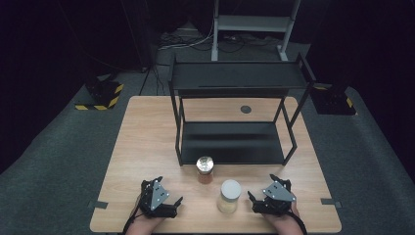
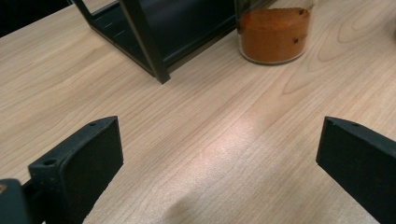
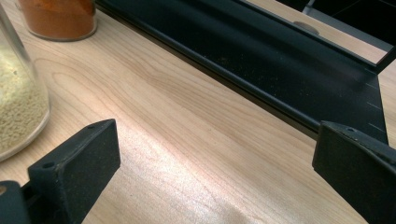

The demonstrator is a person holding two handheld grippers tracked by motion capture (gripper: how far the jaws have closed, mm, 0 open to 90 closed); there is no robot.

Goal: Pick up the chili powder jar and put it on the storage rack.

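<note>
The jar of orange powder [image 1: 205, 170] stands on the wooden table [image 1: 142, 142] just in front of the black two-tier rack [image 1: 235, 112], seen from the high view, with a silvery lid on top. Near it, toward the person, stands a second jar with a white lid and pale grains [image 1: 229, 196]. The left claw [image 1: 159, 196] rests at the near edge to the left of both jars, the right claw [image 1: 266, 196] to the right of the pale jar; neither touches a jar.

In the left gripper view the left claw [image 2: 219, 154] is spread wide over bare table, the orange jar [image 2: 274, 35] ahead beside the rack's corner post [image 2: 144, 42].

In the right gripper view the right claw [image 3: 215, 158] also gapes wide and empty, the pale jar [image 3: 18, 102] at the left edge, the orange jar [image 3: 58, 18] beyond, the rack's lower shelf [image 3: 261, 56] ahead.
</note>
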